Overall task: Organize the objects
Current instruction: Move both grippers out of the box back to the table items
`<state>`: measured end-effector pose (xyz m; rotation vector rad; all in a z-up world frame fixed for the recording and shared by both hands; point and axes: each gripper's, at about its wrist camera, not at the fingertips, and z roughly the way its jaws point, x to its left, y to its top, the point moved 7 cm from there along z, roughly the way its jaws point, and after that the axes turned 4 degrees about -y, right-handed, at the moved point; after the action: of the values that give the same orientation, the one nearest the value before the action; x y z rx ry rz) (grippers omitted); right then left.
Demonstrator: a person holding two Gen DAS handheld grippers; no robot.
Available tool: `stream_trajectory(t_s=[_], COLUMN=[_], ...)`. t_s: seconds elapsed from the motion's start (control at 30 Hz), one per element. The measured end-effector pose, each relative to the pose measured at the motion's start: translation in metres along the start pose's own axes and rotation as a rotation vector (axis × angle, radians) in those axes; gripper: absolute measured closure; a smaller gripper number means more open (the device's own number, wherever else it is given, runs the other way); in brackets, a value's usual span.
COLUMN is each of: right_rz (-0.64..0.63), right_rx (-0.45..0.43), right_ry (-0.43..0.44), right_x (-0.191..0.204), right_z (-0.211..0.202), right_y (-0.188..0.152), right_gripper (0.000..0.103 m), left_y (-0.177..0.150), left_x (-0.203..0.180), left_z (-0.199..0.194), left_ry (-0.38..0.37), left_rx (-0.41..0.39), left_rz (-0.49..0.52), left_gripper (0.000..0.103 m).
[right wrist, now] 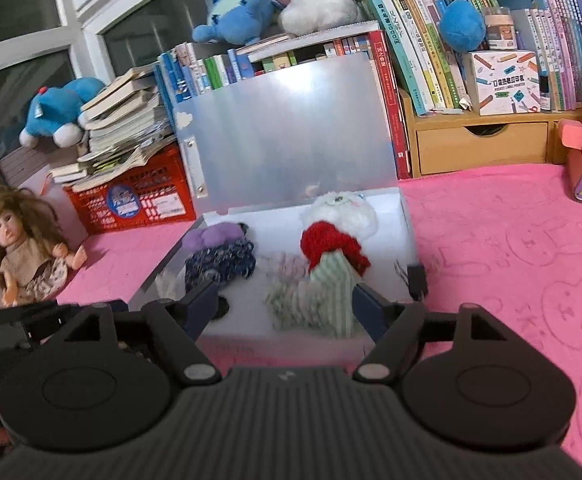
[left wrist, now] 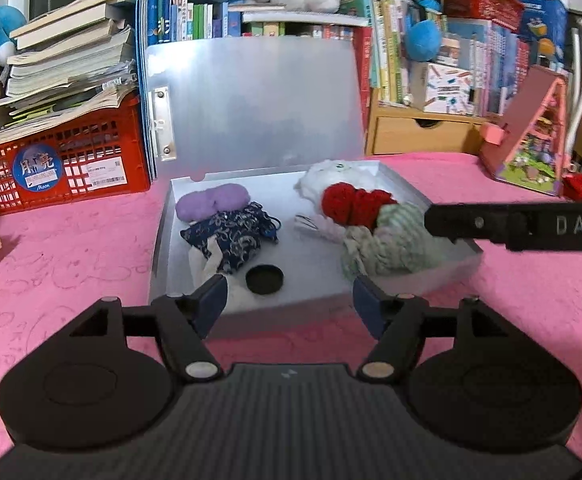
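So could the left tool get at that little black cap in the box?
Probably yes. The box is open, its lid upright behind. The black cap lies alone near the front wall, just beyond the open left tool, with nothing over it.

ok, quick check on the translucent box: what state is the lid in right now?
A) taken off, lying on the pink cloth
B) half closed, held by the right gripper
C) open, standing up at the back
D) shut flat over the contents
C: the lid stands upright behind the open box, with the red knit piece and the black round cap exposed inside; both grippers hang open in front, touching nothing.
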<state>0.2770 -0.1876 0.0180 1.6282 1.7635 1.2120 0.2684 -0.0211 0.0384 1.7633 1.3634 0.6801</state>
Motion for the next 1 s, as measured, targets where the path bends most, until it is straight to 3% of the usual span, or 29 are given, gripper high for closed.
stream_trajectory(t_s=[0.3, 0.5, 0.77, 0.93, 1.0], right_rz=[-0.118, -0.196, -0.211, -0.211, -0.212], right_rx=[-0.046, -0.069, -0.075, -0.070, -0.069], right_ry=[-0.019, -0.050, -0.091, -0.106, -0.105], right_x=[0.016, 0.022, 0.011, 0.007, 0.007], right_z=[-0.046, -0.076, -0.105, -0.114, -0.116], right_y=[-0.049, -0.080, -0.107, -0.120, -0.123], right_gripper=[0.017, 0.016, 0.016, 0.015, 0.015], left_y=[-0.037, -0.058, -0.079, -0.093, -0.099], left_x=[-0.013, -0.019, -0.040, -0.052, -0.056], left_z=[-0.041, -0.059, -0.068, -0.059, -0.056], left_ry=[-0.054, -0.108, -0.167, -0.176, -0.187], left_rx=[-0.014, 0.002, 0.015, 0.056, 0.075], left_rz=[0.032, -0.011, 0.044, 0.075, 0.069], left_gripper=[0.027, 0.023, 0.023, 0.025, 0.033])
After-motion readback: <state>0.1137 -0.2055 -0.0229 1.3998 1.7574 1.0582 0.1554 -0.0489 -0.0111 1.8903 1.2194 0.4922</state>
